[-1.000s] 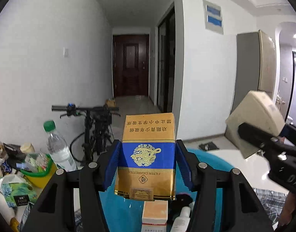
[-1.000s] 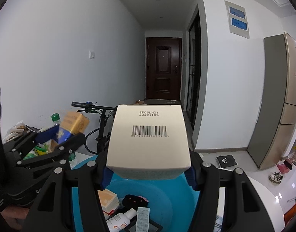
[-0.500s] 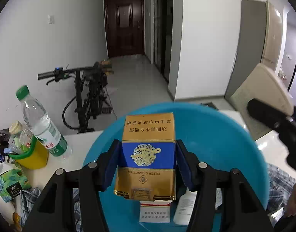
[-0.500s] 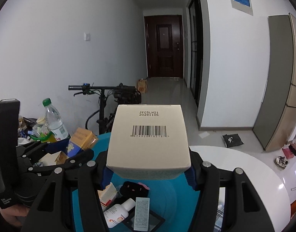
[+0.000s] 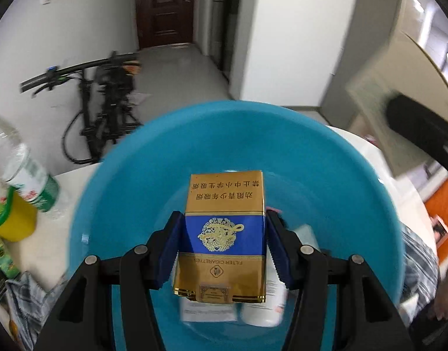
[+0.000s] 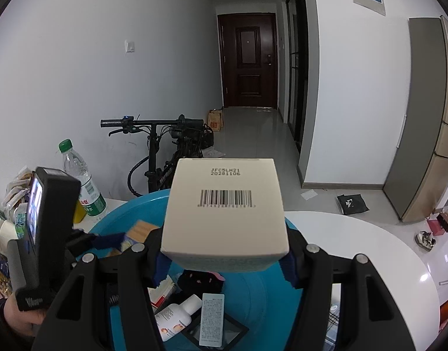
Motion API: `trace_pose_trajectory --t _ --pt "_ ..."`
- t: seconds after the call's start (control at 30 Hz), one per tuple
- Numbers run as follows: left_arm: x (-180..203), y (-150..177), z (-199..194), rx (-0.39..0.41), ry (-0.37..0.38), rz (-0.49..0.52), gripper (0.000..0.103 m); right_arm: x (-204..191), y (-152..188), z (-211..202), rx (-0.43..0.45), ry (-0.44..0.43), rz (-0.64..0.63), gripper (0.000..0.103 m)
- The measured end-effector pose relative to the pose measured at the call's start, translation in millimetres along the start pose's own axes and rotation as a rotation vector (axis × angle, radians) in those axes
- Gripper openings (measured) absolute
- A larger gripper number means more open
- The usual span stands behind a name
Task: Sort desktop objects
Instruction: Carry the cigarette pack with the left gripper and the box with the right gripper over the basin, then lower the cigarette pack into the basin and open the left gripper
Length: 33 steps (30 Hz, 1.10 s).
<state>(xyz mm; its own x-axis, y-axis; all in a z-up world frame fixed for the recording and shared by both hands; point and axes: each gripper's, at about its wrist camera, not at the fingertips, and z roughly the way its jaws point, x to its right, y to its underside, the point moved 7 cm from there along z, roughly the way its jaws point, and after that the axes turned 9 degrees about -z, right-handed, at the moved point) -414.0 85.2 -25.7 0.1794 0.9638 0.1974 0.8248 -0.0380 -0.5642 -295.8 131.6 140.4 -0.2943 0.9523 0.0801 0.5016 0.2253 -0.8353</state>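
My left gripper is shut on a gold and blue cigarette pack, held over the inside of a blue basin. Under the pack lie a white bottle and a small white box. My right gripper is shut on a cream box with a barcode, above the basin's near side. In the right wrist view the basin holds a white bottle, a slim white box, a black item and a dark square frame. The left gripper's body shows at the left, with the pack partly hidden.
The basin stands on a white round table. At the table's left stand a water bottle, a yellow cup with a green rim and snack packets. Checked cloth lies by the basin. A bicycle stands behind.
The left gripper has tipped downward and sunk with the cigarette pack, from above the basin's rim to over its inside. The right gripper with the cream box has tilted down slightly.
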Motion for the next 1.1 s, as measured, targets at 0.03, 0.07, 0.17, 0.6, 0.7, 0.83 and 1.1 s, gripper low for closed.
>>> trace_pose_trajectory --t 0.03,0.07,0.17,0.6,0.7,0.83,1.1 --pt "5 3 0 -0.008 0.019 0.006 0.058 0 0 0 0.0 0.002 0.0 0.059" --pt "11 5 1 -0.019 0.044 0.014 0.058 3 1 -1 0.0 0.006 0.0 0.059" --pt "23 11 4 -0.039 0.093 0.016 0.058 8 2 -1 0.001 0.031 0.003 0.059" --pt "-25 -20 -5 0.08 -0.072 -0.068 0.058 13 4 3 -0.008 0.041 0.008 0.059" --pt "-58 -30 -4 0.086 -0.115 -0.137 0.058 13 6 5 -0.017 0.038 0.002 0.059" --pt "-72 -30 7 0.049 -0.134 -0.15 0.058 13 8 8 -0.03 0.039 -0.006 0.059" --pt "-71 -22 18 0.02 -0.115 -0.135 0.065 11 10 11 -0.04 0.038 -0.014 0.059"
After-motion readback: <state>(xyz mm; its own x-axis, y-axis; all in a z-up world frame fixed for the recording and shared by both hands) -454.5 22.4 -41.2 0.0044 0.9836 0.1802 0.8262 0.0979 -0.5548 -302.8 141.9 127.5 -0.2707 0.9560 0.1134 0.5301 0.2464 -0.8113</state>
